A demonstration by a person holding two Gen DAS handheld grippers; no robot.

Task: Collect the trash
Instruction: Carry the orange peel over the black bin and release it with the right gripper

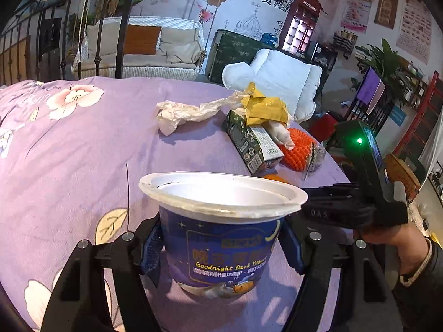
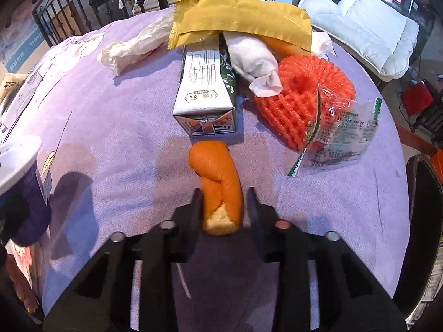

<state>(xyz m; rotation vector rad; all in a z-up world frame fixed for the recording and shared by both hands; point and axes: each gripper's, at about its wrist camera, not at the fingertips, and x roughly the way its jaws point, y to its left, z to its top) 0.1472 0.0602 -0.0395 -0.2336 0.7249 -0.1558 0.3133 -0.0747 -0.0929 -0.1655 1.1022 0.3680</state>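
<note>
Left tool point(image 1: 221, 251), seen in its own wrist view, has its blue-padded fingers point(image 1: 151, 251) pressed against both sides of a yogurt cup point(image 1: 221, 238); the cup stands upright, open-topped, with a white rim and a dark blue printed wall, at the near edge of the lilac floral cloth point(image 1: 83, 144) that covers the round desk. Right tool point(image 2: 223, 202) is partly open, its two black fingers point(image 2: 197, 202) flanking the near end of an orange peel point(image 2: 218, 182); the left finger lies against the peel, while a narrow gap shows on the right side, so a firm grip cannot be confirmed. The peel lies lengthwise on the cloth, its far end just short of a milk carton point(image 2: 203, 83) lying on its side. Across the far end of the carton rests a yellow wrapper point(image 2: 238, 25), and a wadded white tissue point(image 2: 254, 58) leans against the carton's right side. To the right sits a red foam fruit net point(image 2: 304, 94), overlapped at its near right edge by a clear printed wrapper point(image 2: 343, 135). Crumpled pale paper point(image 2: 133, 47) lies to the far left of the carton. In the left wrist view the right tool point(image 1: 326, 202) appears at the right, held by a hand point(image 1: 387, 249).
</note>
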